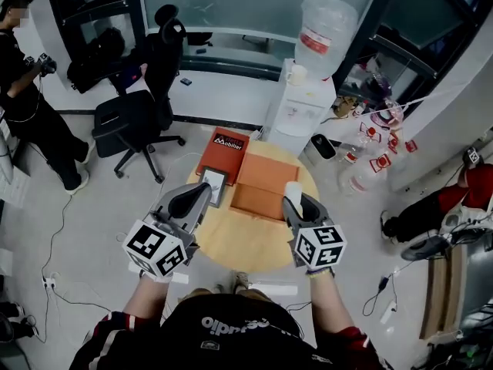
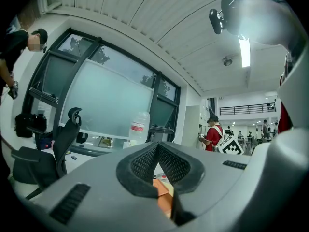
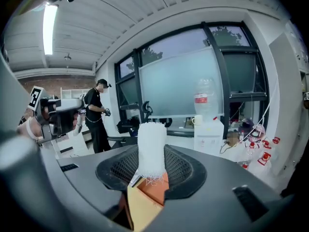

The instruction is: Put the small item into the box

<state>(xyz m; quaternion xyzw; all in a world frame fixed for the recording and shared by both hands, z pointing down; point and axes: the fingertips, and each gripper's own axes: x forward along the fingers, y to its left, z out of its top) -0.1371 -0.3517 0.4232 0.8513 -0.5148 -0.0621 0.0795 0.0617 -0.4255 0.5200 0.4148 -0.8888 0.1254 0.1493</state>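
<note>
- The round wooden table (image 1: 240,243) stood on a grey floor (image 1: 100,206), with the open orange box (image 1: 264,177) on its far half.
- The box's red lid (image 1: 223,152) lay against the box's far-left side, reaching over the table's far edge.
- A small flat thing in a dark frame (image 1: 214,184) lay just beside the left side of the box; I could not tell what it was.
- The right gripper (image 1: 296,206) (image 3: 152,172) was clenched on the small item, a white foam net sleeve (image 1: 293,194) (image 3: 151,146), which stood upright between the jaws, at the right edge of the box.
- The left gripper (image 1: 192,200) (image 2: 157,162) was closed and empty, its pads meeting at the tips, over the left part of the table.
- Behind the table stood a white water dispenser (image 1: 302,112) with a mug (image 1: 296,74) on top.
- A black office chair (image 1: 142,106) stood far left, and a person (image 1: 23,106) in black beyond it, near large windows (image 3: 193,86).
</note>
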